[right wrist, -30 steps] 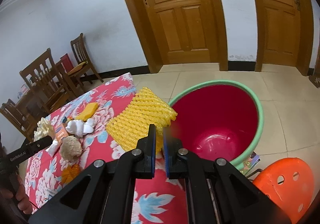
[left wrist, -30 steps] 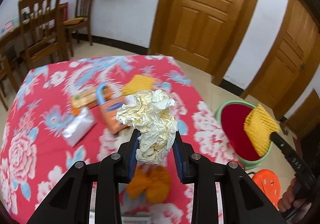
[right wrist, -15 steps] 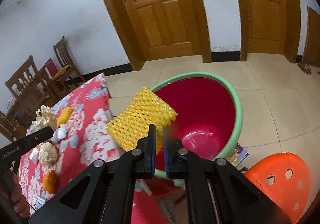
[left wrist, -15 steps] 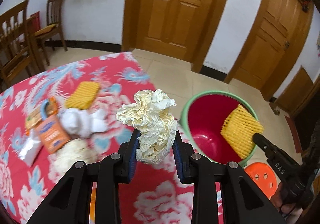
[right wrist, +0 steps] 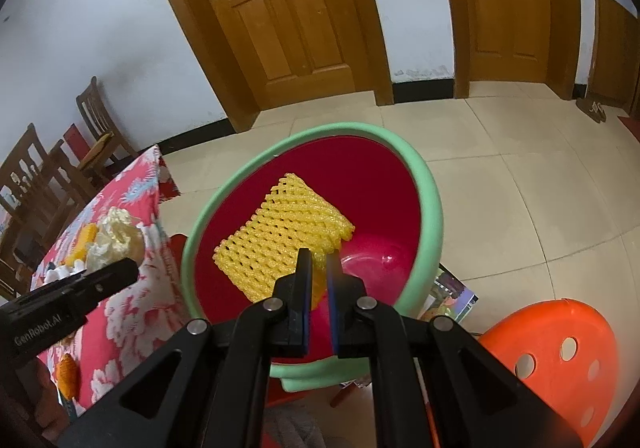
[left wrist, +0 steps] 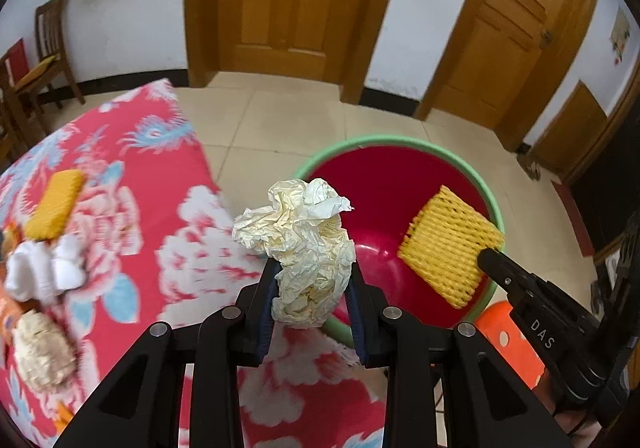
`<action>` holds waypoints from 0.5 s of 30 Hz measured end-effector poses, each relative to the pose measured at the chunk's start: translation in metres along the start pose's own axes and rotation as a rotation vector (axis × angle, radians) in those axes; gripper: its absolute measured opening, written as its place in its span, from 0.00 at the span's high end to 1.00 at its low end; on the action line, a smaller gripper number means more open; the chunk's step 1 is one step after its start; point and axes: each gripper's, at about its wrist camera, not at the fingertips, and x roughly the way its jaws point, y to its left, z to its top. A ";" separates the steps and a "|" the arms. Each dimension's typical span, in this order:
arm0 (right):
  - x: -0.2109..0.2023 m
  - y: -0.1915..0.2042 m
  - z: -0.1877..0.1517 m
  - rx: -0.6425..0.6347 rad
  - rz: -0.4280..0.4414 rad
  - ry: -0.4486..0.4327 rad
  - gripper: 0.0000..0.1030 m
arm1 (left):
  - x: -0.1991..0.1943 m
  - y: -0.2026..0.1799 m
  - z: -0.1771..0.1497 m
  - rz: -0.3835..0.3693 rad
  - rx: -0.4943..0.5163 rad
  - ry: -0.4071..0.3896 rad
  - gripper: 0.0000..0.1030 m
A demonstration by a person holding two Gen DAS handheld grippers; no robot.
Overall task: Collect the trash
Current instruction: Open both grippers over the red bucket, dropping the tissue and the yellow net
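Observation:
My left gripper [left wrist: 311, 280] is shut on a crumpled cream paper ball [left wrist: 306, 248], held over the table's edge just left of the bin. The bin [left wrist: 400, 140] is red inside with a green rim and stands on the floor. My right gripper [right wrist: 318, 268] is shut on a yellow foam net sleeve [right wrist: 280, 236], which hangs over the bin's red inside [right wrist: 372, 184]. In the left wrist view that sleeve [left wrist: 448, 244] and the right gripper [left wrist: 486, 254] show above the bin's right side. The paper ball [right wrist: 114, 234] and the left gripper [right wrist: 132, 270] appear at the left of the right wrist view.
The table carries a red floral cloth [left wrist: 168, 216] with another yellow foam sleeve [left wrist: 56, 204], a white wad [left wrist: 44, 272], a beige puff [left wrist: 40, 348] and orange wrappers. An orange plastic stool [right wrist: 560, 360] stands right of the bin. Wooden chairs [right wrist: 96, 128] and doors line the far wall.
Both grippers have moved away from the table toward the bin. The foam sleeve now hangs over the bin's inside, and the paper ball has come to the table's edge beside the rim.

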 end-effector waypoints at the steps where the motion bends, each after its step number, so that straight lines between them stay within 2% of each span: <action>1: 0.001 -0.002 0.000 0.002 -0.001 0.002 0.91 | 0.005 -0.003 0.000 -0.005 0.006 0.011 0.69; 6: 0.005 -0.007 0.000 0.009 -0.008 0.012 0.88 | 0.020 -0.015 0.002 -0.014 0.033 0.034 0.67; 10: 0.004 -0.010 -0.001 0.018 -0.004 0.010 0.88 | 0.026 -0.019 0.004 -0.012 0.037 0.045 0.50; 14: 0.003 -0.009 -0.001 0.012 -0.002 0.007 0.87 | 0.025 -0.020 0.004 -0.004 0.037 0.042 0.46; 15: 0.002 -0.009 -0.001 0.011 -0.003 0.006 0.84 | 0.024 -0.019 0.004 -0.003 0.033 0.042 0.46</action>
